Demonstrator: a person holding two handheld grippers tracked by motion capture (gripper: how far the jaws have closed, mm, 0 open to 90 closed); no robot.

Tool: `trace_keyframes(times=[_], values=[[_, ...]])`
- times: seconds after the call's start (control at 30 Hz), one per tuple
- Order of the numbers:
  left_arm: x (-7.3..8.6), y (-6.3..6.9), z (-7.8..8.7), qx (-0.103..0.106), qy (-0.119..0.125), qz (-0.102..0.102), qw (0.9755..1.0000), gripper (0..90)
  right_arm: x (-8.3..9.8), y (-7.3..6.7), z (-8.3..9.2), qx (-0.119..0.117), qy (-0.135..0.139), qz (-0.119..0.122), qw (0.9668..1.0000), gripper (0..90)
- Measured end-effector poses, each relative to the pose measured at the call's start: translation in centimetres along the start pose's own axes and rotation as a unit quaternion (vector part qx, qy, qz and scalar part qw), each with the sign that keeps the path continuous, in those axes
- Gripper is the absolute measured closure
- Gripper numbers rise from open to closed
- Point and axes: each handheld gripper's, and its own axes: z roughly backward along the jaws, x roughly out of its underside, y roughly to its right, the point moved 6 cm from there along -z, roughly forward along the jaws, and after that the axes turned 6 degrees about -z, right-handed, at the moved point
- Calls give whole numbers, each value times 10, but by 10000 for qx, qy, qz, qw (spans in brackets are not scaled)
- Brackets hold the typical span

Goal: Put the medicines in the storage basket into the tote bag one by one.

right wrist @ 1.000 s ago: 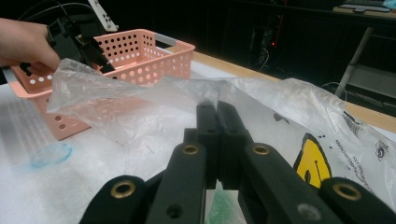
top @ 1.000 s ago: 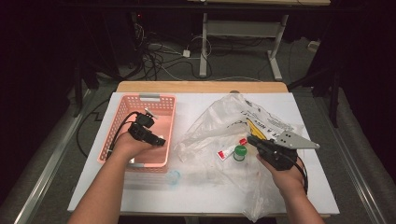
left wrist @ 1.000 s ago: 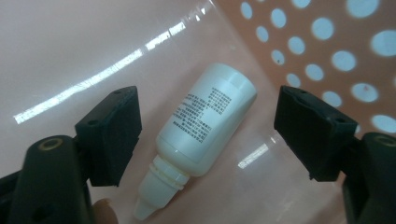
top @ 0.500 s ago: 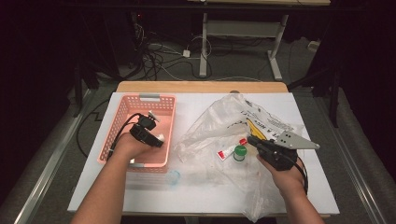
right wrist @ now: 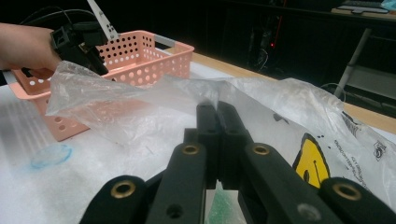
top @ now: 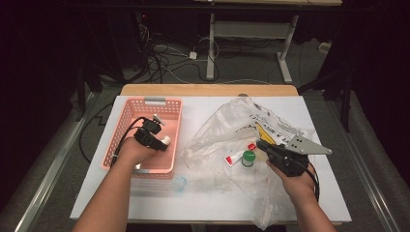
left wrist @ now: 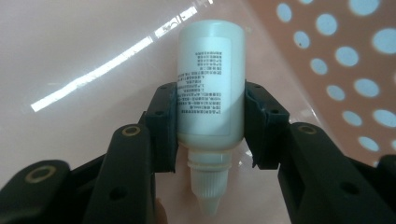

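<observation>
Pink basket (top: pixel 126 126) beside crumpled plastic bag (top: pixel 227 129)

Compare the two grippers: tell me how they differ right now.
The left gripper is shut on a white dropper bottle, its fingers held apart by the bottle's body; the right gripper has its fingers pressed together on the clear plastic bag. The left gripper sits over the pink basket; the right one is over the bag. Both are hand-held, with black fingers.

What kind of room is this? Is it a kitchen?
Probably not a kitchen. It looks like a lab or workshop: a white worktable in a dark room, tangled cables on the floor, a metal desk frame behind, and a hand-held black claw gripping a small white plastic bottle.
</observation>
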Motion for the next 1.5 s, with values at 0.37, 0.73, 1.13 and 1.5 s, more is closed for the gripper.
trace_keyframes(times=[0.37, 0.73, 1.13, 1.5], values=[[-1, 4, 33, -49, 949, 64, 9955, 582, -1, 1, 0, -2, 34, -1, 10000, 900], [7, 28, 63, 49, 1889, -74, 9820, 582, -2, -2, 1, 5, 45, 15, 10000, 900], [29, 53, 86, 215, 2777, -115, 9604, 582, -1, -3, -1, 12, 33, 43, 10000, 900], [52, 79, 81, 271, 3085, -215, 9506, 582, -1, -4, -1, 23, 28, 56, 10000, 900]])
